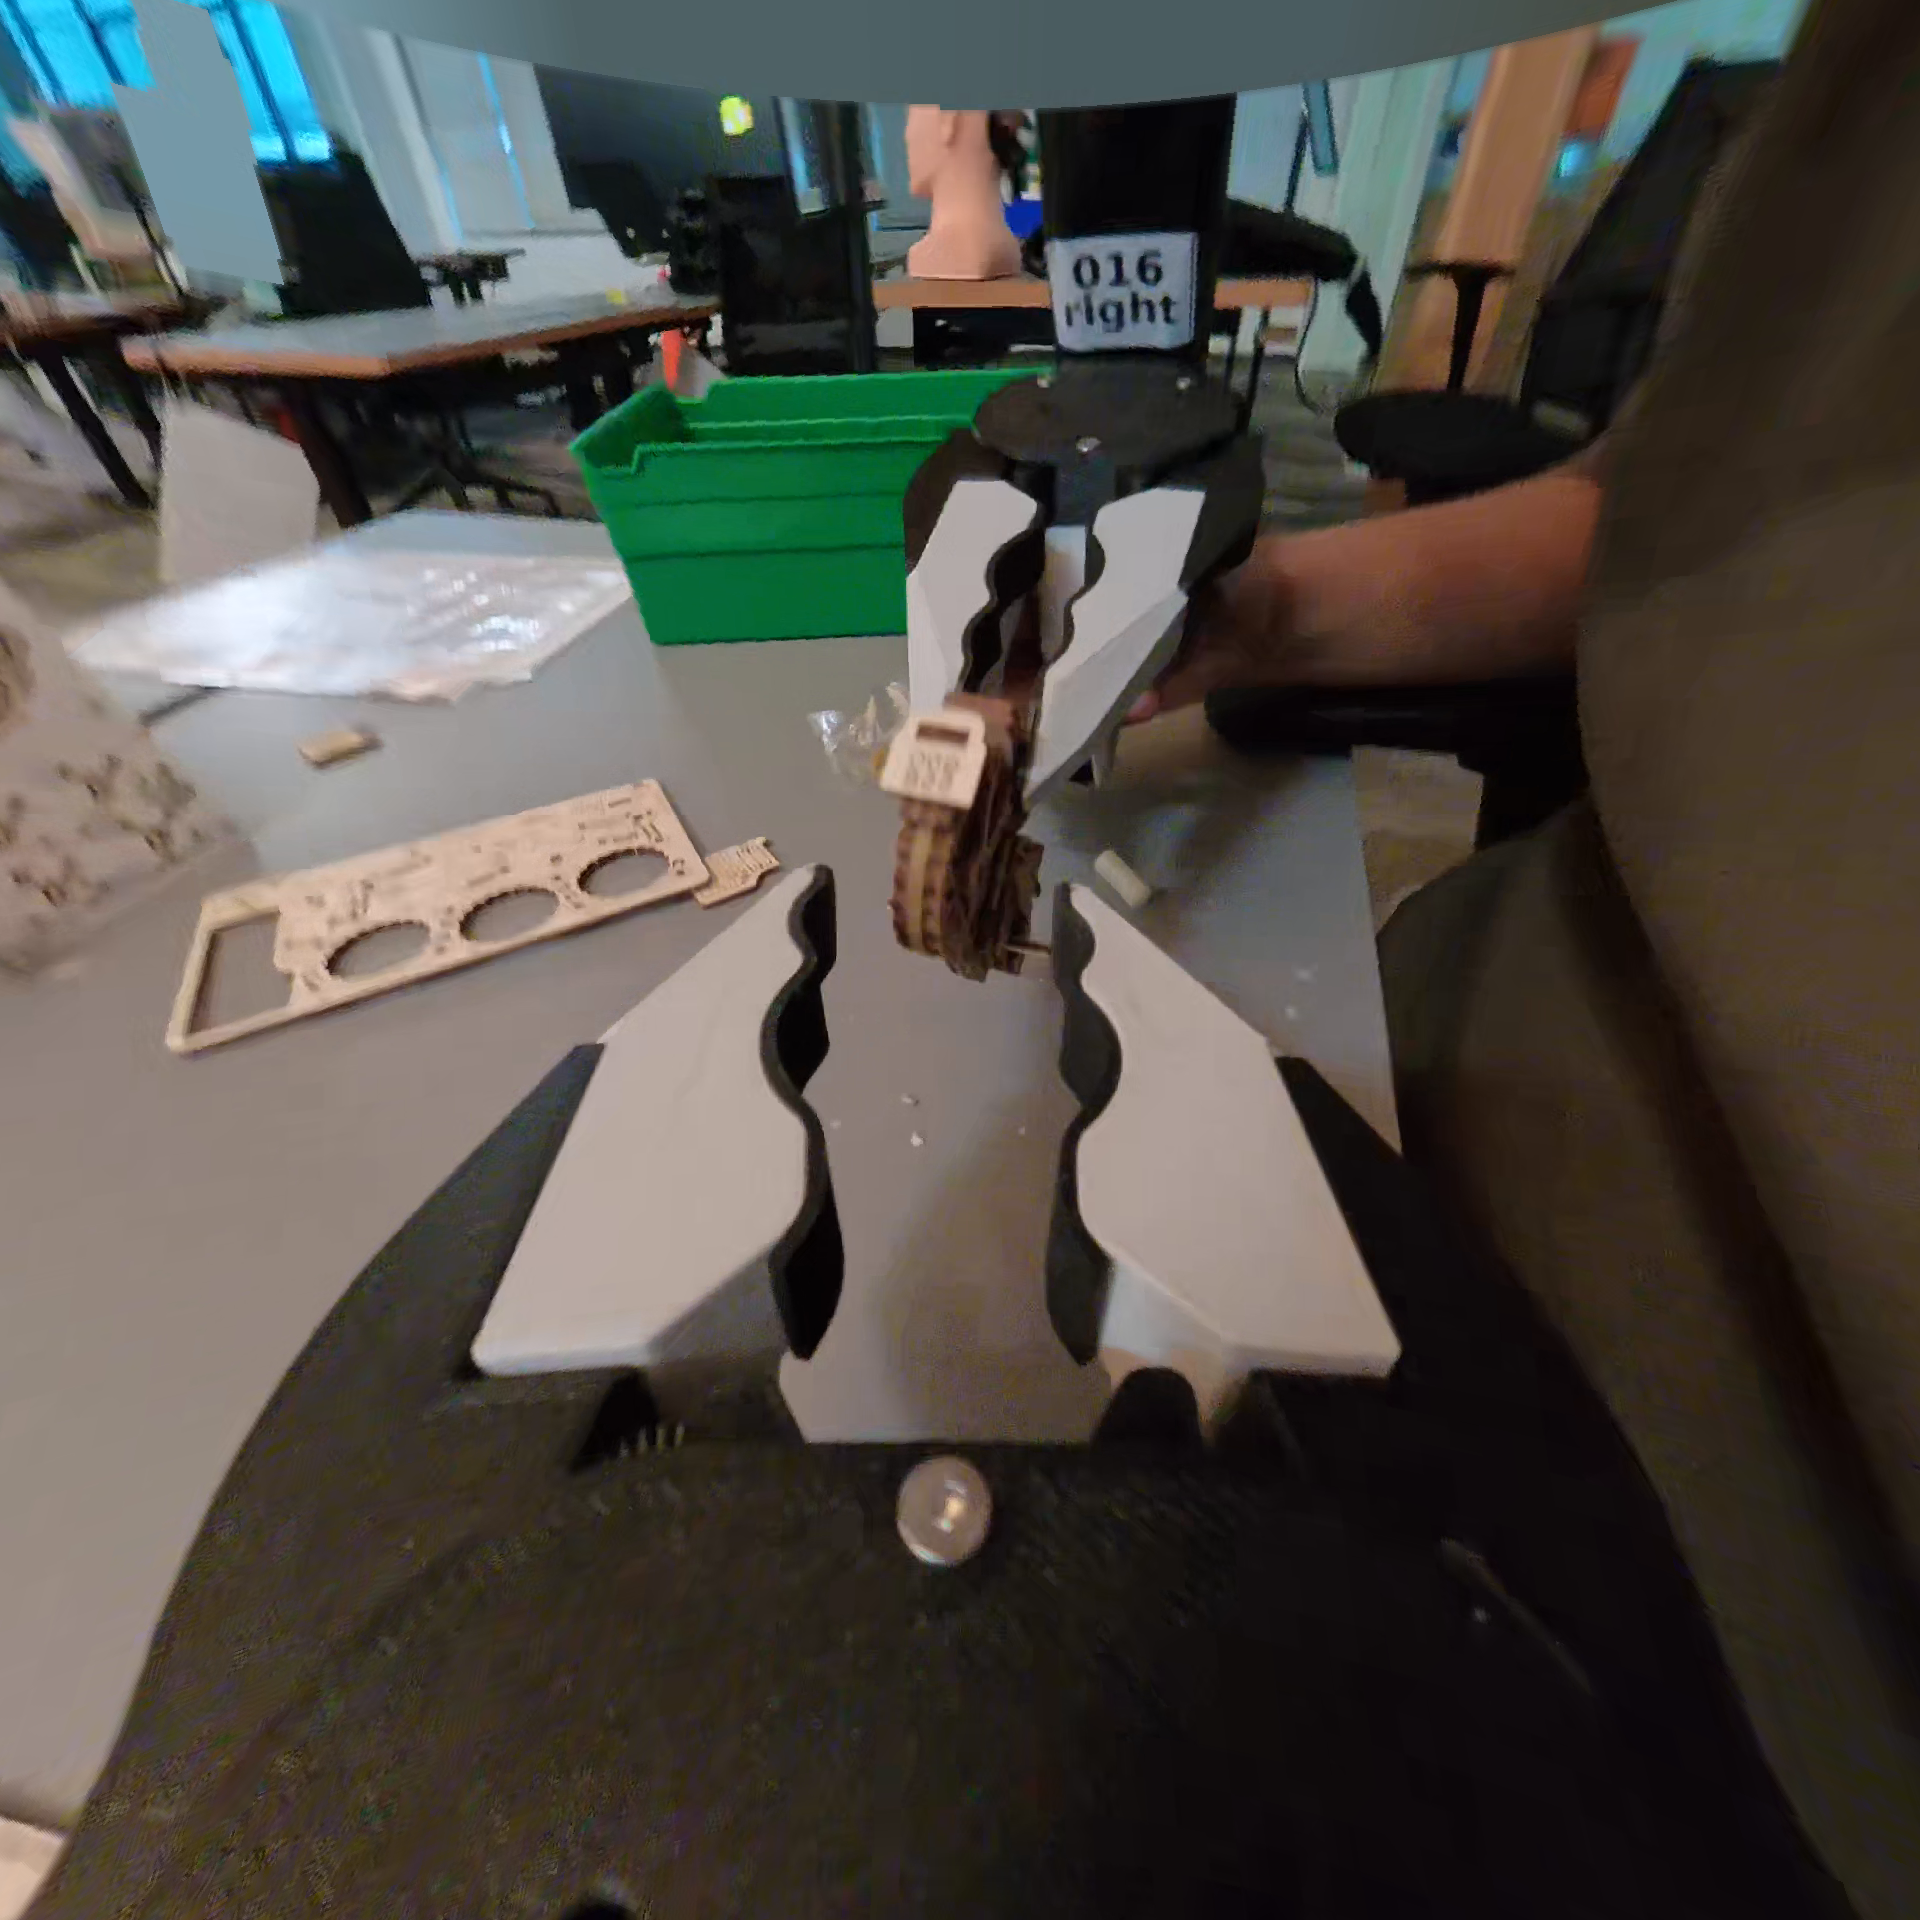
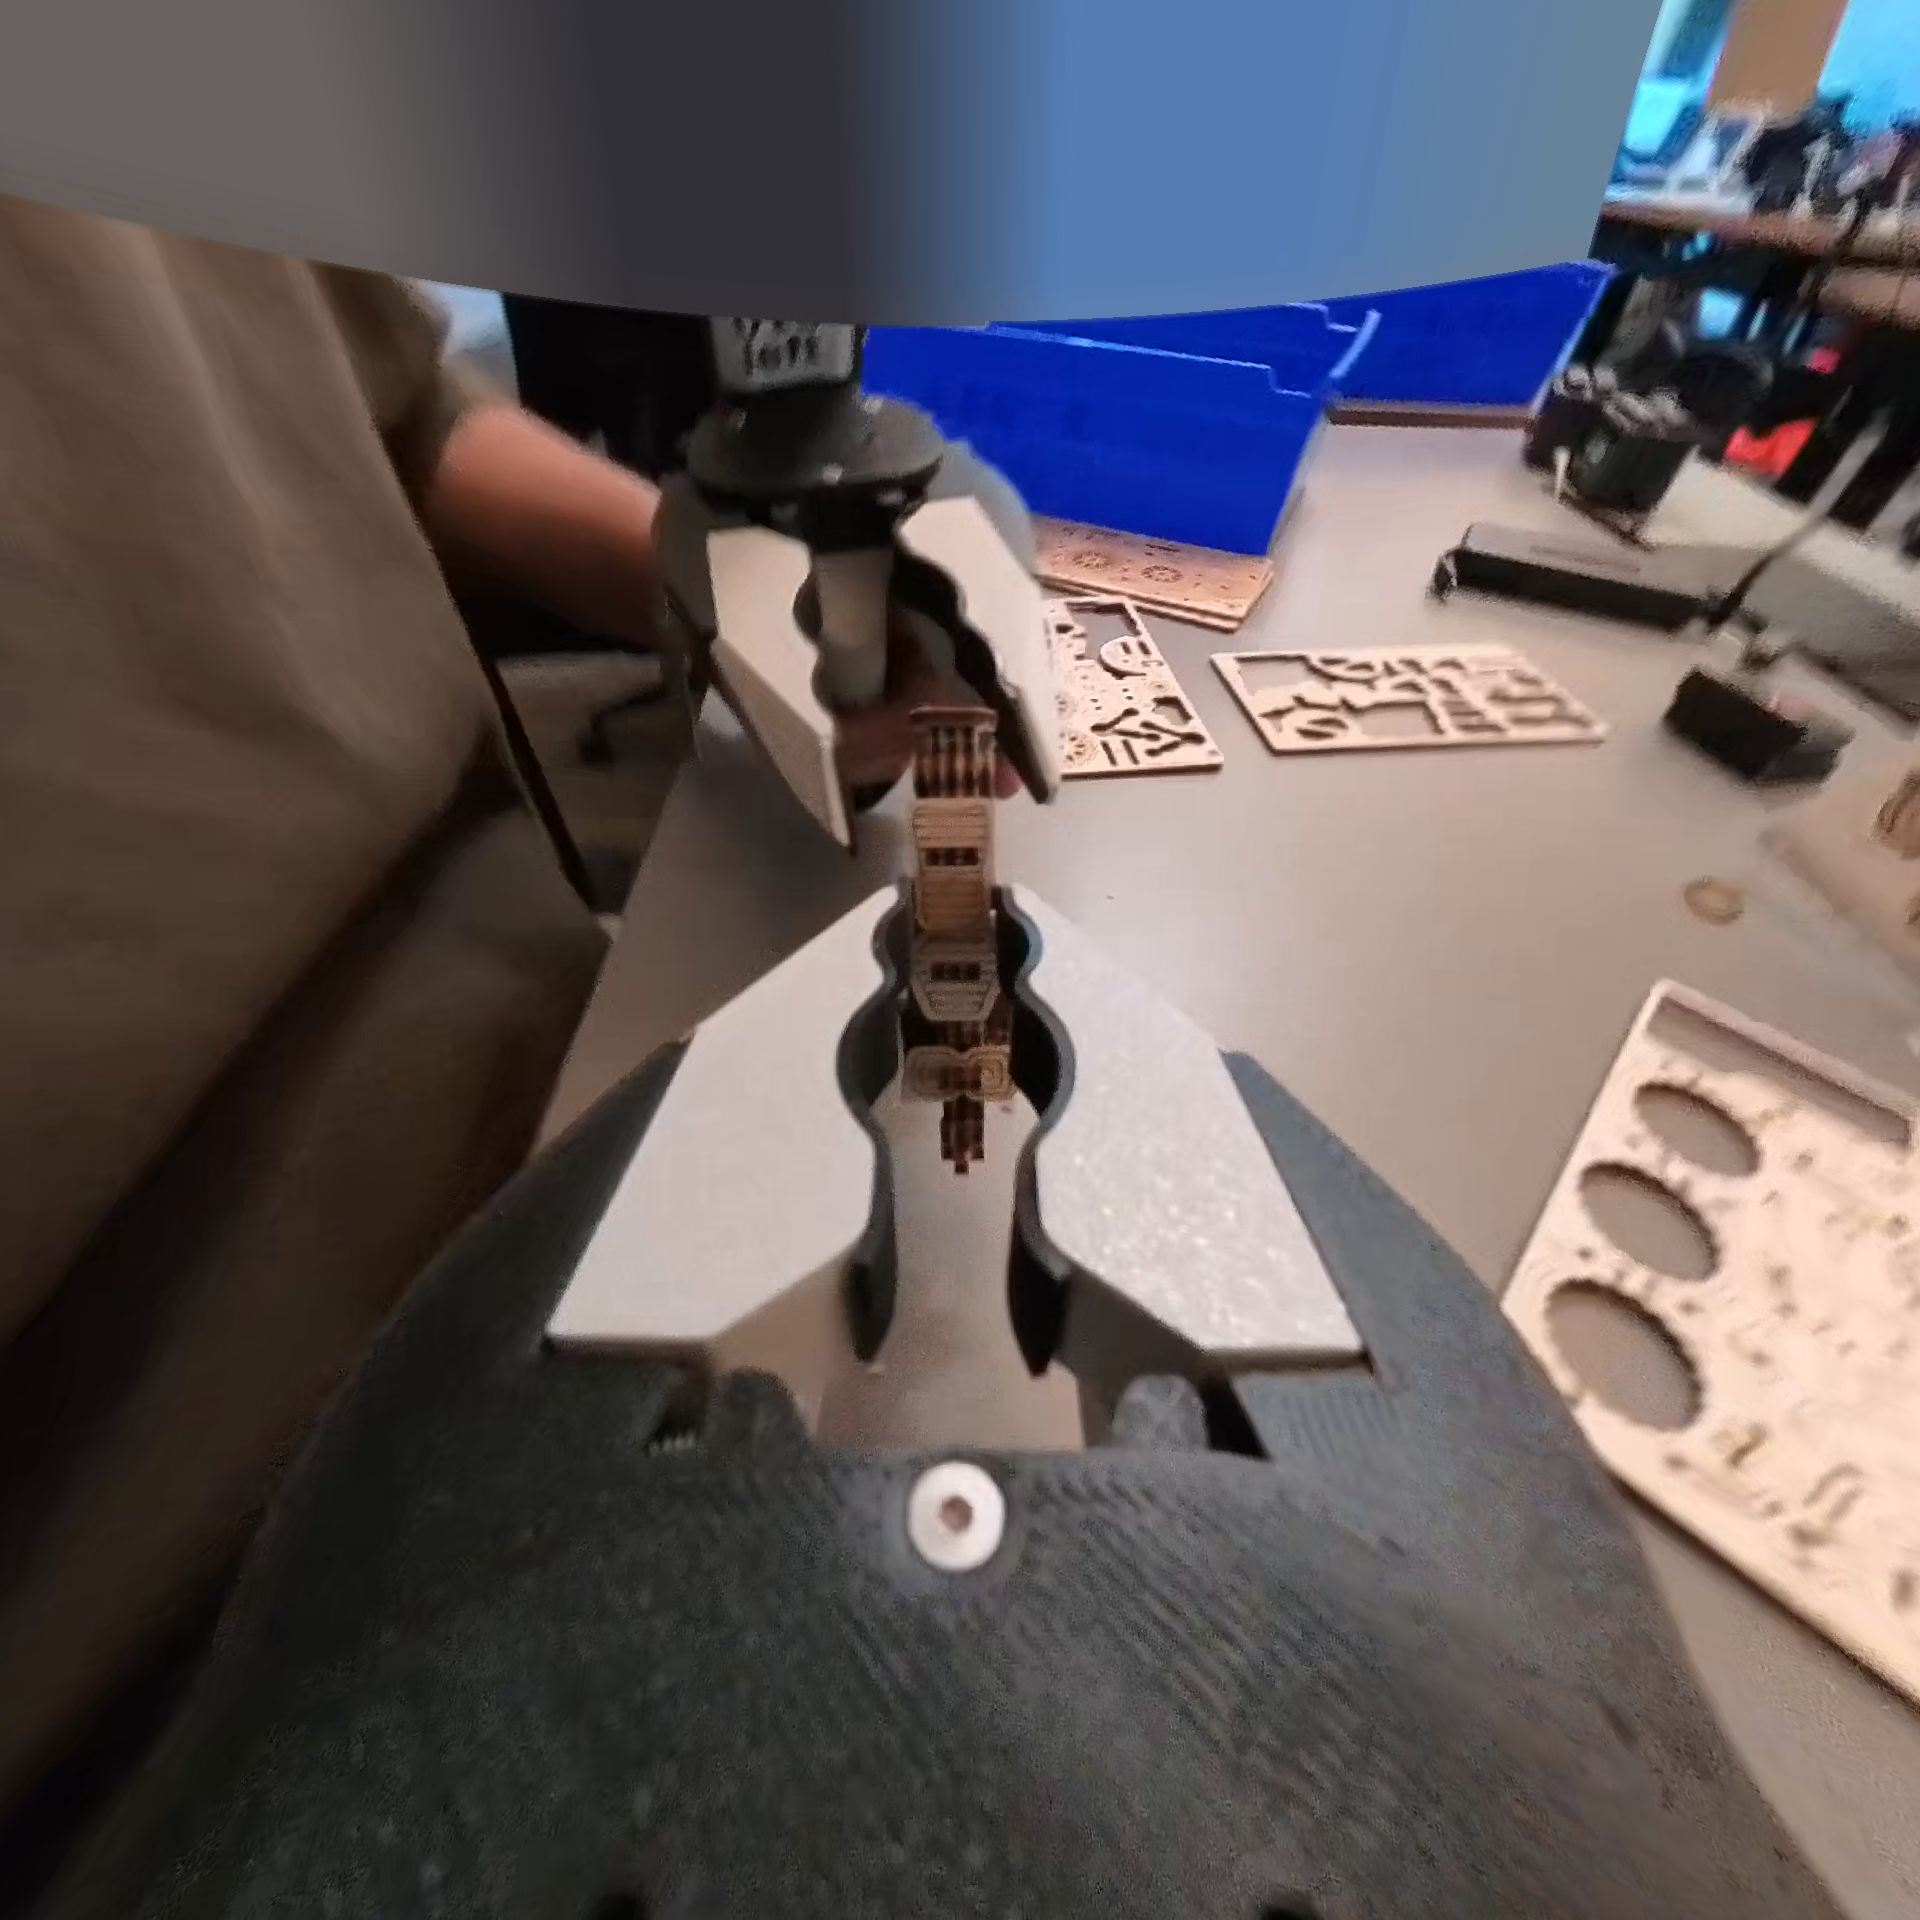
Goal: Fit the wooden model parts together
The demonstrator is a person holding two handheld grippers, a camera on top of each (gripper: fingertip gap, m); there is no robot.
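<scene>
A small brown wooden model (image 2: 951, 997), built of layered laser-cut parts, is held above the grey table (image 1: 312, 1195). My right gripper (image 2: 951, 909) is shut on it, and the model sticks out past the fingertips. In the left wrist view the right gripper (image 1: 1003, 717) hangs ahead and points down with the model (image 1: 966, 862) in it. My left gripper (image 1: 943, 899) is open and empty, its fingertips on either side of the model's free end. It also shows in the right wrist view (image 2: 940, 810), open around that end.
A green bin (image 1: 769, 520) and clear plastic bags (image 1: 353, 623) lie at the far side. A wooden sheet with round cut-outs (image 1: 436, 925) lies left. A blue bin (image 2: 1143, 436) and more cut-out sheets (image 2: 1403, 696) lie beyond. A person's torso (image 1: 1714, 935) is close by. Less than 4 cm separates the two grippers' tips.
</scene>
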